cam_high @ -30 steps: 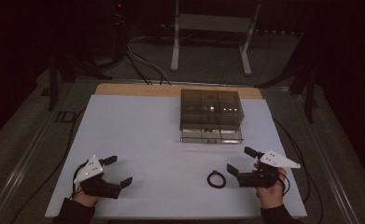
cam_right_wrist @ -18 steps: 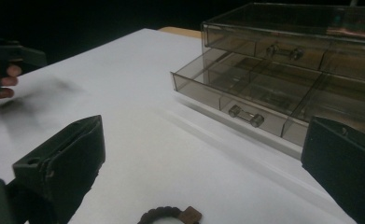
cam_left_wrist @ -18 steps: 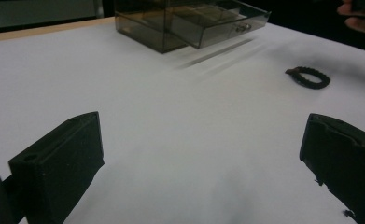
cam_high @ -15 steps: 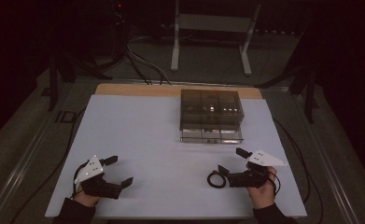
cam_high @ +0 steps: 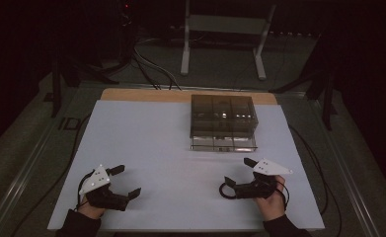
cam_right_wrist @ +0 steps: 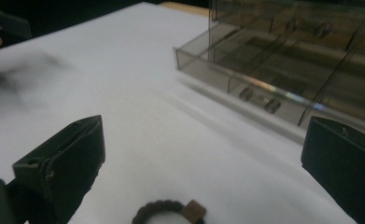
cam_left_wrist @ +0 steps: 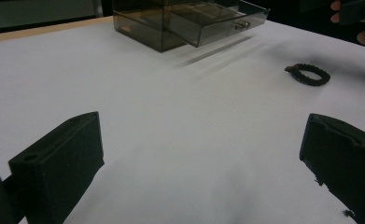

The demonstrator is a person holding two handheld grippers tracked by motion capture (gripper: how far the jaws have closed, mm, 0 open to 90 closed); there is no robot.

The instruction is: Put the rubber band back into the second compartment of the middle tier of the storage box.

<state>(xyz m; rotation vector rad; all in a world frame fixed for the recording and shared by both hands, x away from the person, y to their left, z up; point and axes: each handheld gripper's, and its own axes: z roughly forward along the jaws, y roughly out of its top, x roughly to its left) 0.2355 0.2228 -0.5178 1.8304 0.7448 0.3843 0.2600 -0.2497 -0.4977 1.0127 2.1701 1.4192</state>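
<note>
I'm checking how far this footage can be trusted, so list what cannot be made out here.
- Black braided ring: cut off by the bottom edge of the right gripper view; in the high view the right gripper covers part of it.
- Smoky drawer box: any contents are too dark to tell in the high view.
- Open bottom drawer: the left gripper view cannot settle whether anything lies inside.

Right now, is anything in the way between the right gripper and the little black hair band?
No. The hair band lies on bare white table right between the open fingers of the right gripper, with nothing visible in front of it.
</note>
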